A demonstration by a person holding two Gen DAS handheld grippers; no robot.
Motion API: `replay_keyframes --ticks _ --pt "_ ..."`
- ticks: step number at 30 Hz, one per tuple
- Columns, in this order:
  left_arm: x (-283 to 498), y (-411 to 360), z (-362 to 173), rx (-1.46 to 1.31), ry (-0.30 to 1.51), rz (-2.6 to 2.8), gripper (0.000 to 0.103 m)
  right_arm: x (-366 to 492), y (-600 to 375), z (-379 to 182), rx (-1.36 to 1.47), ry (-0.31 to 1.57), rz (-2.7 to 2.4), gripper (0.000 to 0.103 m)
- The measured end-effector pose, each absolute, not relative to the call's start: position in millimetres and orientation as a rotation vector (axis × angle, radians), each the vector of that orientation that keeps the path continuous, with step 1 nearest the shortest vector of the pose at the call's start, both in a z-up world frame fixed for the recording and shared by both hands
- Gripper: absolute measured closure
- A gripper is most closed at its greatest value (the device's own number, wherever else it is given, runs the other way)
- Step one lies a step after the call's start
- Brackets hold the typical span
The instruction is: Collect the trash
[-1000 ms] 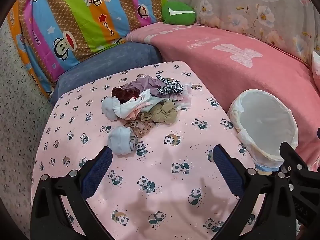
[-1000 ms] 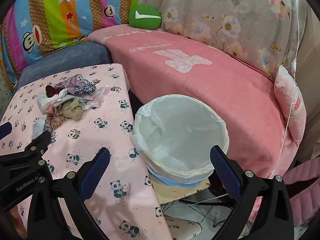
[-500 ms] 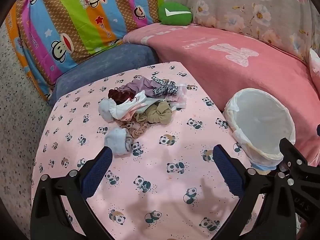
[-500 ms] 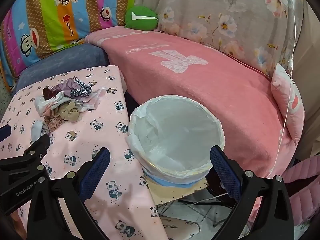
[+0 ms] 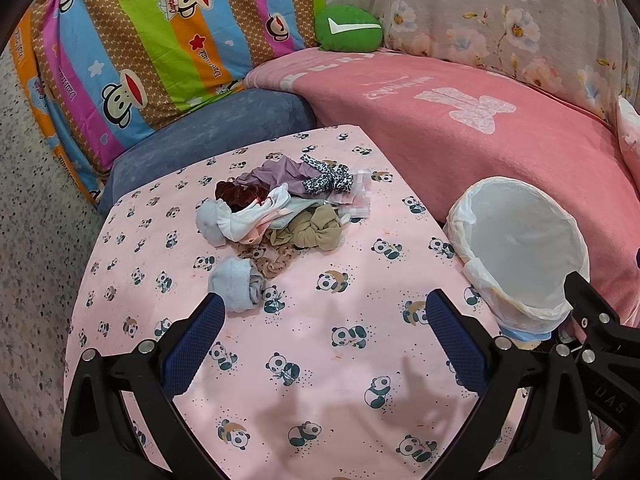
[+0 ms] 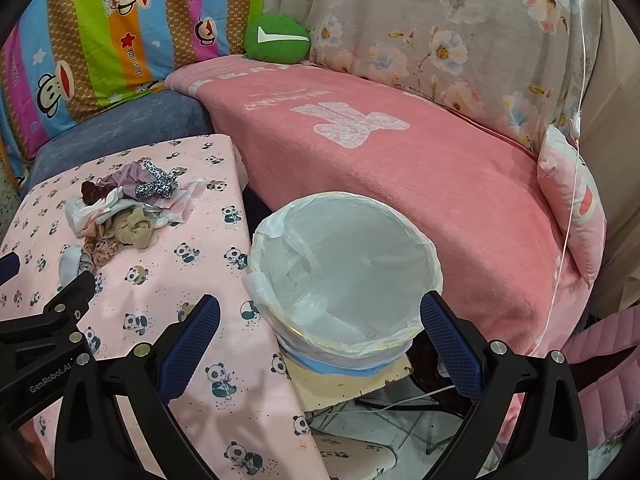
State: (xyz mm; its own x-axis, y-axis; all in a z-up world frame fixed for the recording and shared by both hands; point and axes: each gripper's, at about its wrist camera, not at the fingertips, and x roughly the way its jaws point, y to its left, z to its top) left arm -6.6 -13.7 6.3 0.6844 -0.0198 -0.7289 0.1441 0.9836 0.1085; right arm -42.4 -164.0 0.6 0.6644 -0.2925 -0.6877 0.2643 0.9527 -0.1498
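A heap of cloth scraps and hair ties lies on the pink panda tablecloth; it also shows in the right wrist view. A rolled pale blue sock lies apart, nearest my left gripper, which is open and empty above the table. A bin lined with a white bag stands beside the table's right edge. My right gripper is open and empty, hovering over the bin.
A sofa with a pink blanket runs behind the table and bin. A striped monkey quilt and a green cushion lie at the back. A small pink pillow sits on the right. Speckled floor lies left of the table.
Both grippers have drawn back and up a little, so table and bin look slightly farther. The heap has not moved and both grippers stayed open.
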Motion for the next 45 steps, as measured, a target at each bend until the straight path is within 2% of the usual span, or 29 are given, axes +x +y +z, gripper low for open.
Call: replay_keyframes --ticks 45 --pt "-7 -12 16 0.155 0.803 -0.089 0.007 -42 -166 13 -0.039 0.771 -0.314 0.005"
